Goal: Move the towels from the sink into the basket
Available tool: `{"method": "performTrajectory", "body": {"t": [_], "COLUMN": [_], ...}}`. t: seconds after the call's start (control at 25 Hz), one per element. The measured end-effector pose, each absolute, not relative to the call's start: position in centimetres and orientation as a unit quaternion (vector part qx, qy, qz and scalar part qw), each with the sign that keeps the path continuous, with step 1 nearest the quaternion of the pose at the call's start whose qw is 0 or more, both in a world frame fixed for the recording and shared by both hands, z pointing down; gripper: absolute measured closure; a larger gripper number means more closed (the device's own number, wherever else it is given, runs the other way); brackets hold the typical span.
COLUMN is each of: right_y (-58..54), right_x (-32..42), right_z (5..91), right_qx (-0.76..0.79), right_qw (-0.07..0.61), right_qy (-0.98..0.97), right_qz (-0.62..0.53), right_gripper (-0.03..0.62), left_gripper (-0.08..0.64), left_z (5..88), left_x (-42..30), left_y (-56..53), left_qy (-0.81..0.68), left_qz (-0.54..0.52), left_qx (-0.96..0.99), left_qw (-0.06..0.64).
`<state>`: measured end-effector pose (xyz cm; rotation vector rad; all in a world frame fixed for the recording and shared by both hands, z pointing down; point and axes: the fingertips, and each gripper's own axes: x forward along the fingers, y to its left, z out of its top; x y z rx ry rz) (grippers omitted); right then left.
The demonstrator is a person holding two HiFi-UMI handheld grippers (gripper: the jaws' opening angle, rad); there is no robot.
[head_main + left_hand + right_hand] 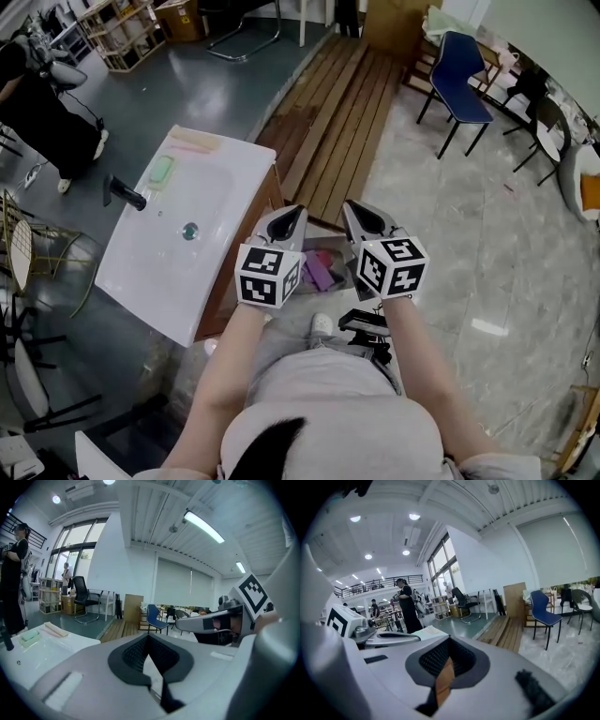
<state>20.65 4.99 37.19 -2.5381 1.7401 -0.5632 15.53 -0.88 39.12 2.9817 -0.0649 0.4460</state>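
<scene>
The white sink (141, 272) stands at the left, with a black tap (125, 194) and a drain (190, 231). I see no towel in its bowl. Purple and pink cloths (321, 272) lie low down between my two arms; what holds them is hidden. My left gripper (298, 212) and right gripper (349, 208) are raised side by side beyond the sink's right end, both shut with nothing in them. In the left gripper view, the left gripper (149, 639) has its jaws together. The right gripper (447, 645) is likewise empty in its own view.
A green bar (161, 169) and a pale pink strip (192, 142) rest on the sink's far rim. Wooden decking (337, 112) runs ahead, with a blue chair (459, 66) beyond. A person in black (405, 604) stands off to the left.
</scene>
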Motion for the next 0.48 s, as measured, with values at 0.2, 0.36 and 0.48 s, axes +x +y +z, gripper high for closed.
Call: {"method": "performTrajectory", "body": {"t": [0.2,0.36,0.48], "right_y": [4.0,3.4,3.4], "right_x": [19.7,19.0,18.8], "right_z": [34.0,31.9,30.8], "right_qx": [-0.813,-0.814,-0.815], "right_qw": [0.001,-0.005,-0.006], "right_qy": [0.569,0.575,0.576], "right_qz": [-0.124,-0.084,-0.062], "right_gripper": [0.575,0.575,0.575], "left_gripper": [0.558,0.558,0.558], "left_z": [36.1,34.0,32.5], "left_x": [15.6,15.6,15.7], "left_y": [-1.1,-1.4,-1.5], "left_qy": [-0.029,-0.033,-0.037], "left_qz": [0.107,0.081,0.063], "left_qx": [0.992,0.995,0.997], "left_qw": [0.054,0.042,0.034]}}
